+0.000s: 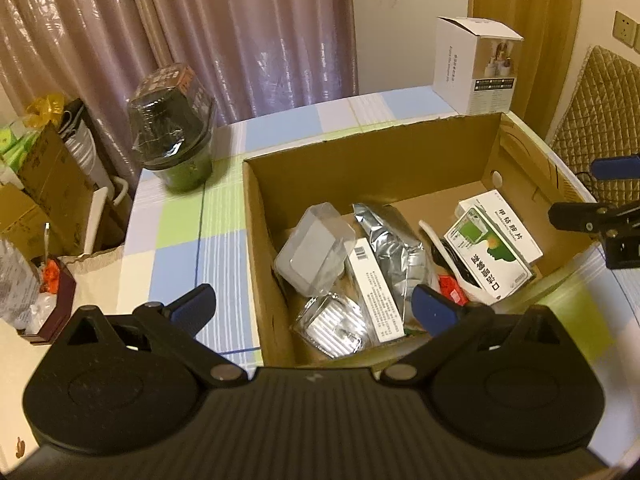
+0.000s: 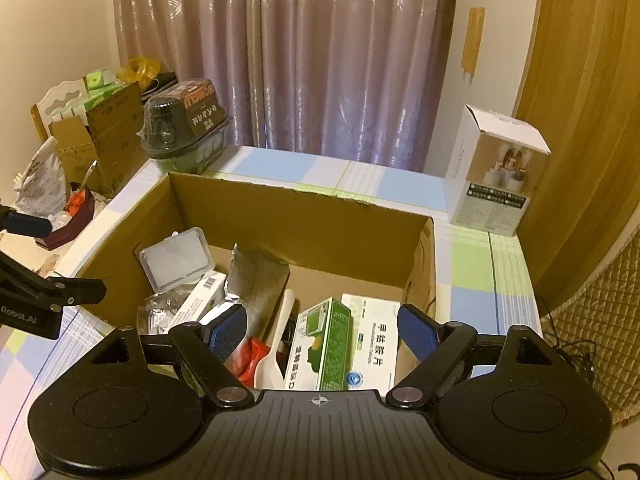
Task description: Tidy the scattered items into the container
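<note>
both grippers, left [image 1: 314,306] and right [image 2: 322,330], hover with fingers wide and empty over the cardboard box [image 1: 372,148], where light, stiff cartons like the green medicine box [image 2: 320,344] likely suit a grip across their flat sides.

My left gripper [image 1: 314,308] hangs level, jaws spread wide, blue pads [image 1: 434,311] angled outward, nothing between them. My right gripper [image 2: 322,330] sits alongside, jaws likewise apart and empty, blue pads [image 2: 418,330] facing inward. Each gripper shows at the edge of the other's view.
</note>
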Tool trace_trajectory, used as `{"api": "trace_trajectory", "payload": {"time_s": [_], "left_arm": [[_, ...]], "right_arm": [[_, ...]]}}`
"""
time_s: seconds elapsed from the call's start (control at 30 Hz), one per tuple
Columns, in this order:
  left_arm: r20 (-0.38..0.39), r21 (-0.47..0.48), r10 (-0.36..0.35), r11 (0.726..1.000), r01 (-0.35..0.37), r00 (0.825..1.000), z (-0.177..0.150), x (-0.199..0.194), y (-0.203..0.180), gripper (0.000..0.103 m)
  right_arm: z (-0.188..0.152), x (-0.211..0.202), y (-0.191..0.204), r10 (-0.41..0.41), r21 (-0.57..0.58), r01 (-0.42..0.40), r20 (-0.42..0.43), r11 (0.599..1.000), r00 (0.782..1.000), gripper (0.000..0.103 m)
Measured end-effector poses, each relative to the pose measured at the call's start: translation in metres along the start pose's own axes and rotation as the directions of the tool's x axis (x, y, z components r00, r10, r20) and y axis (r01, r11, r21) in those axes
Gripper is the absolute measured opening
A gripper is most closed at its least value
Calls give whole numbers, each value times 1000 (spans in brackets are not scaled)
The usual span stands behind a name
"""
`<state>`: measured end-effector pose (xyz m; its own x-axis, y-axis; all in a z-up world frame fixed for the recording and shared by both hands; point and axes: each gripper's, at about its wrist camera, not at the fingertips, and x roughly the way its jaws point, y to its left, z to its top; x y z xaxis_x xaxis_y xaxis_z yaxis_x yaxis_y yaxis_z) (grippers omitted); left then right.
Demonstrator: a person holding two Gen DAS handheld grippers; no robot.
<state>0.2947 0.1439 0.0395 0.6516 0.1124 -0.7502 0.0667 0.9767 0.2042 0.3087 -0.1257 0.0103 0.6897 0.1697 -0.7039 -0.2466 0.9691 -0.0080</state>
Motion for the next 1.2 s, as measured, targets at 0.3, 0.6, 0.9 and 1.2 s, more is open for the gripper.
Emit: {"api": "trace_trajectory", "payload": {"time_s": [0.3,0.6,0.9,1.2], "left_arm": [[-18,-30,-14,999,13,1000,-16,-20,-5,102],[-13,-98,-39,994,38,999,-32,-53,-8,102],[13,-134,-48,990,50,999,-49,-98,-20,102],[16,-152,-43,987,45,999,-72,-140,-36,102]], "right_arm": [[-9,-18,6,3,30,-2,-18,1000,1000,88],[-22,-48,13,3,54,-1,-30,999,1000,88],[-38,-89,19,11,68,-9,-22,998,1000,88],[-58,-136,30,16,81,-15,-8,997,1000,88]]}}
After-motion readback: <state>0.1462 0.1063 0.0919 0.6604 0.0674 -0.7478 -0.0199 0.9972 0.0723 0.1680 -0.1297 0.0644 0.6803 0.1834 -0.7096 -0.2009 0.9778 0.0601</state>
